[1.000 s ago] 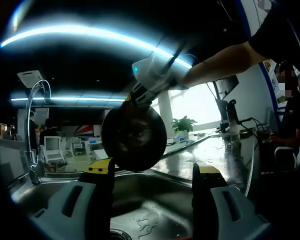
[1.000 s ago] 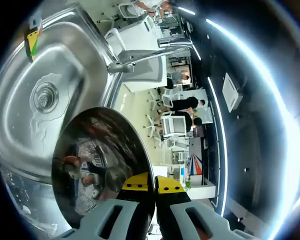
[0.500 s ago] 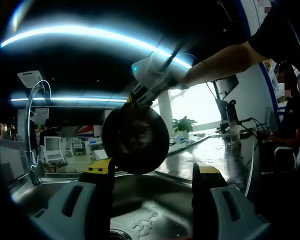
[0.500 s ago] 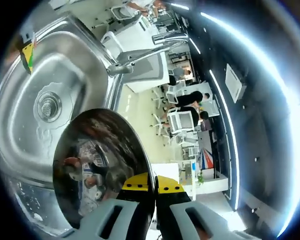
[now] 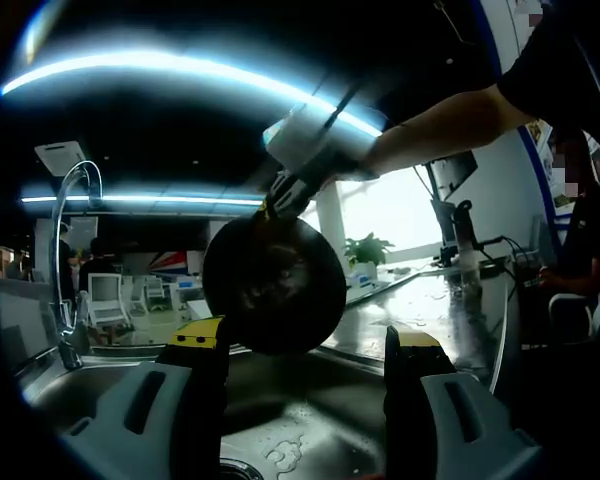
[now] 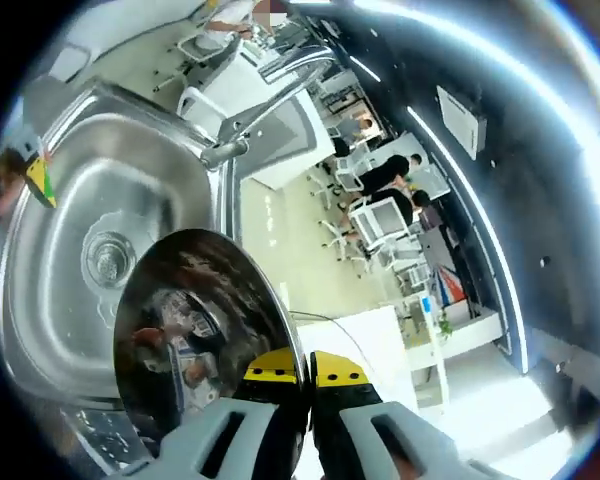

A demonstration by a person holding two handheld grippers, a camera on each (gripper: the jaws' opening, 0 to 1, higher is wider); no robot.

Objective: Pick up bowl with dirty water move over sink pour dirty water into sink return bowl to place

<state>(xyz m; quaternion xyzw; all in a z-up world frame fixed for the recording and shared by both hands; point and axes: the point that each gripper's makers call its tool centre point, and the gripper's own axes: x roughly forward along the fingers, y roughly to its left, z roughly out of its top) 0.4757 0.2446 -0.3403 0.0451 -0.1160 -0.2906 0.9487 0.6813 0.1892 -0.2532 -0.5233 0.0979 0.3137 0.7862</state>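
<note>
Two grippers are in my feeds. My right gripper (image 6: 308, 385) has its yellow-tipped jaws pressed together on the rim of the bowl (image 6: 205, 330), a shiny steel one that stands tipped on edge over the sink (image 6: 50, 300). In the right gripper view I see the bowl's mirrored surface, which reflects the room; I cannot tell from it whether any water is left inside. Beyond the bowl lies the drain (image 6: 108, 258) in the sink's floor, and the faucet (image 6: 265, 95) arches over the basin's far edge. At the sink's left rim sits a small yellow-tipped bit of the other gripper.

In the left gripper view, my left gripper (image 5: 305, 345) has its jaws well apart, with nothing between them; they hang low over the basin. Ahead of them the bowl (image 5: 272, 285) appears as a dark round disc, held aloft above the sink (image 5: 100, 385) by the right gripper (image 5: 298, 170), which comes down onto its upper rim from the person's bare forearm (image 5: 440, 125) (the sleeve above it is dark). Wet patches glint on the basin floor near the drain (image 5: 242, 468). The faucet (image 5: 65, 250) rises at the left, and a steel counter (image 5: 430, 310) runs off to the right, with a potted plant (image 5: 368, 250) far behind it.
</note>
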